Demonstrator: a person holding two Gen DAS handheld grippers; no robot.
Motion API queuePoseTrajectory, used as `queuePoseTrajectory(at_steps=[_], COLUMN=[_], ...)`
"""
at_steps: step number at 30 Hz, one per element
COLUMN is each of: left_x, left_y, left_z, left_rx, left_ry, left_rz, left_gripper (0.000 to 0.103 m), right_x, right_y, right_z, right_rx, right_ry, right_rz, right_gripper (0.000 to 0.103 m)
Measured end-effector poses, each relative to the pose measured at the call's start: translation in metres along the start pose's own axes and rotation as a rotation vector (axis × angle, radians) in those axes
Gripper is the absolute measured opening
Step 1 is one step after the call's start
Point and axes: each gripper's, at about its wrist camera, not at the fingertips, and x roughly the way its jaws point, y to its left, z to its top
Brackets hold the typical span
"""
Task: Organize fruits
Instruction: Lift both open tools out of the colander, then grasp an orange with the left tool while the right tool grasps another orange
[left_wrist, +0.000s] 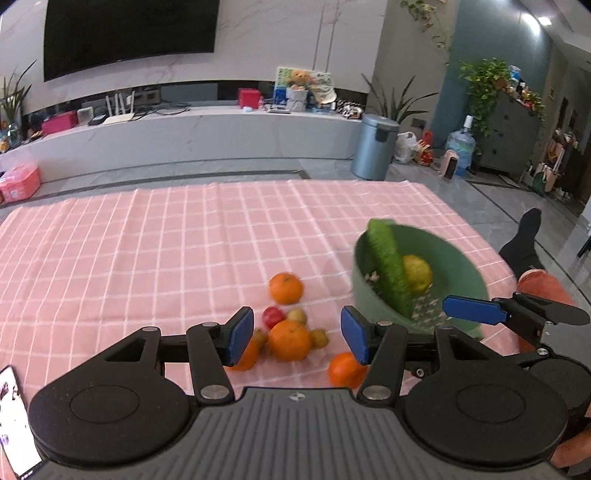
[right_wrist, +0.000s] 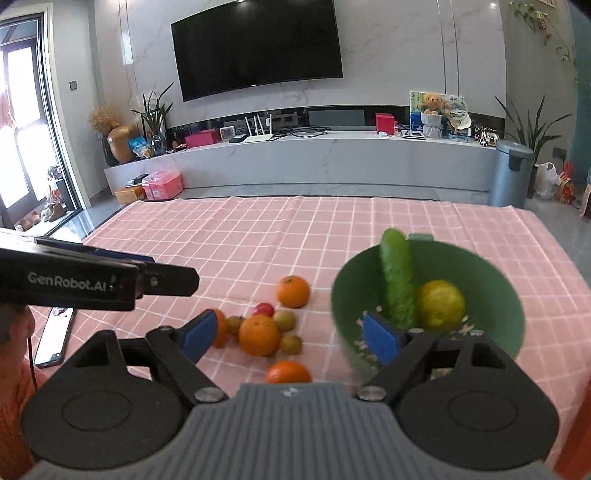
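On the floor, spread wide: a pink checked cloth (left_wrist: 147, 240) serves as the work surface, so every piece of fruit stays in one visible patch.
Bowl: a green bowl (right_wrist: 509, 295) sits on the right part of the cloth, close to the loose fruit, most likely the collecting place.
Bowl contents: a cucumber (right_wrist: 397, 280) leans against the far rim because it is too long to lie flat; a lemon (right_wrist: 441, 304) rests beside it on the bottom.
Left gripper (left_wrist: 297, 334): jaws apart, nothing between the pads; it hangs just above the pile with the big orange framed between its fingers, which suits a pick from the heap.
Right gripper (right_wrist: 291, 336): jaws apart and empty; its right finger overlaps the near rim of the bowl in its own view, though blur there makes contact hard to judge.
Fruit pile: a big orange (left_wrist: 289, 339) lies in the middle, with other oranges touching or just beside it.
Lone orange (left_wrist: 285, 288): apart from the pile, nearer the far side.
Small fruit: a red one (left_wrist: 272, 316) and several yellowish ones (left_wrist: 296, 315) are tucked against the big orange.
Task standing: most fruit is not yet in the bowl.
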Motion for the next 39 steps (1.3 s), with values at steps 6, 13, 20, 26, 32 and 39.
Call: queuePoseTrajectory(at_steps=[6,13,20,26,32,39], left_x=[0.009,0.026,0.050,0.070,0.080,0.084], left_y=[0.016,0.025,0.034,0.041,0.047,0.049], left_z=[-0.019,-0.038,-0.047,-0.048,-0.049,-0.049], left_rx=[-0.012,-0.049,-0.053,-0.049,-0.056,-0.055], left_ry=[0.034,0.082,0.079,0.096,0.091,0.077], left_rz=[-0.005,-0.018,0.063,0.075,0.079,0.078], left_gripper=[0.064,0.064,0.064,0.064,0.064,0.052], right_x=[0.011,0.033,0.054,0.073,0.083,0.087], right_y=[0.015,0.010,0.006,0.002,0.000,-0.001], right_z=[-0.017,-0.035,-0.038,-0.040,-0.044,-0.045], right_rx=[-0.037,-0.054,-0.046,-0.021,-0.002,-0.004], right_ry=[0.020,0.108,0.141,0.169,0.191,0.189], right_rz=[-0.031,-0.060,-0.065,-0.060,-0.040,-0.053], right_gripper=[0.065,0.050,0.049,0.049,0.048,0.041])
